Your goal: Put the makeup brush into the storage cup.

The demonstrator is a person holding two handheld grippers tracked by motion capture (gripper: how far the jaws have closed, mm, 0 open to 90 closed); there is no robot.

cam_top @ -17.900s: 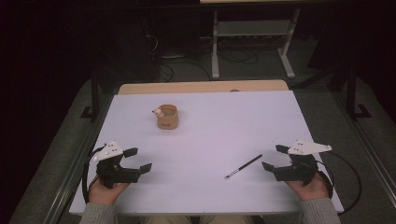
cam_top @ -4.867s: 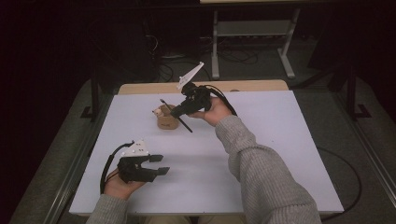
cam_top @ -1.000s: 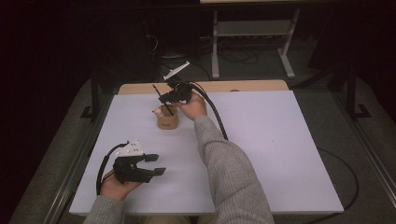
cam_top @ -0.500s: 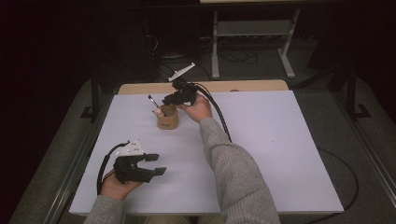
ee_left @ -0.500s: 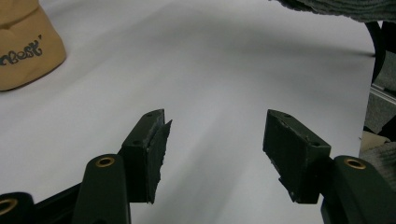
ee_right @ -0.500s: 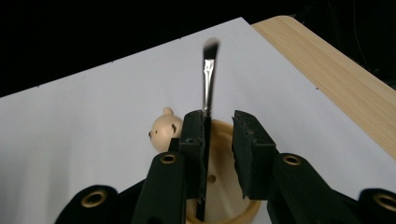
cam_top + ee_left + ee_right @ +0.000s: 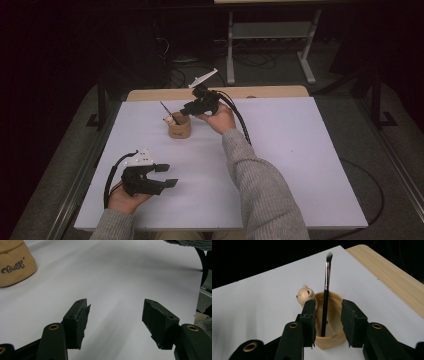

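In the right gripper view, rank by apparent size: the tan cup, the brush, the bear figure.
1. Tan cup, though the tongs hide part of it.
2. Brush: longest but thin, so the top two are close.
3. Bear figure, smallest.

The brush [image 7: 326,293] ran down into the tan cup [image 7: 329,340], so its lower end was hidden by the cup wall. From above, the brush [image 7: 165,109] was too thin to read. In the left gripper view the cup [image 7: 15,263] was cut off at the top-left edge, its rim out of sight
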